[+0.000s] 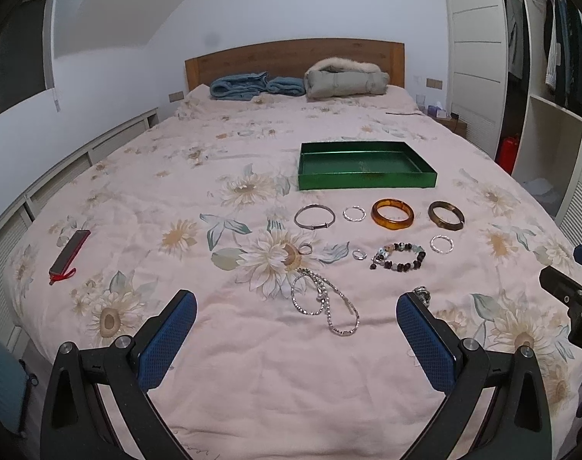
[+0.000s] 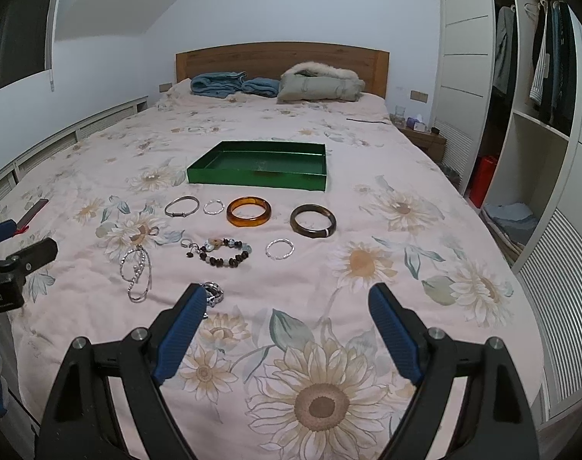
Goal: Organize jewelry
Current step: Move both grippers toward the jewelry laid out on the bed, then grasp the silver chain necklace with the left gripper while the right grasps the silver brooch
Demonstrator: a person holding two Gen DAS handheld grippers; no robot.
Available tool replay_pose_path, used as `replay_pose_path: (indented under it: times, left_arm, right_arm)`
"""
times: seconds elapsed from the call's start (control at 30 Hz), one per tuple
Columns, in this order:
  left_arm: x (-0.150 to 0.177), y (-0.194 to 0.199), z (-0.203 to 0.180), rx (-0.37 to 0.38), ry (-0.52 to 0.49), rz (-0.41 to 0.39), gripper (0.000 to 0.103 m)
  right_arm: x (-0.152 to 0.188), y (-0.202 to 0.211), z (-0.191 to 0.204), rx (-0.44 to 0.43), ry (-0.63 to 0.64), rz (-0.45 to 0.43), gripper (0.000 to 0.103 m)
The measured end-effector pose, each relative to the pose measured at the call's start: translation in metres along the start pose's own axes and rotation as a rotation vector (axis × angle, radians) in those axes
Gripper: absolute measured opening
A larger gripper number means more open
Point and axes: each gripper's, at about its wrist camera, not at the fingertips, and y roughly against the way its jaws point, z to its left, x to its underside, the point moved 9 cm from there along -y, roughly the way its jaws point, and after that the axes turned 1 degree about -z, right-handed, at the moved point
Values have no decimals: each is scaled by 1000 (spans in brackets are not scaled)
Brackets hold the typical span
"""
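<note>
Left wrist view: left gripper (image 1: 296, 308) spread wide over the floral bed (image 1: 222, 364), holding nothing. Right gripper (image 2: 287, 301) also wide and empty. Green tray (image 2: 252, 182) sat upper center, nothing in it. Amber bangle (image 2: 249, 211), dark bangle (image 2: 313, 220), silver bangle (image 2: 181, 206) and beaded bracelet (image 2: 224, 253) lay mid-frame, below the tray; chain necklace (image 1: 323, 306) lower center.

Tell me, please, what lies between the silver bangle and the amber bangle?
A small silver ring lies between the silver bangle and amber bangle, clearest in the left wrist view.
</note>
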Motion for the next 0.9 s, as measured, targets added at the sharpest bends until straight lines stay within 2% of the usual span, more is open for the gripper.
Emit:
replay_pose_path:
  times: [0.33, 0.57, 0.83, 0.9]
  left_arm:
    - [8, -15, 10, 1, 13, 21, 103]
    - [18, -34, 20, 14, 54, 60, 102]
    - [35, -79, 11, 109, 98, 164, 83]
    - [37, -91, 6, 131, 99, 186, 80]
  right_arm:
    - [1, -10, 2, -26, -8, 23, 86]
    - [7, -25, 10, -80, -16, 46, 86]
    - [21, -55, 23, -157, -30, 99, 84]
    - [26, -68, 30, -192, -27, 127, 79]
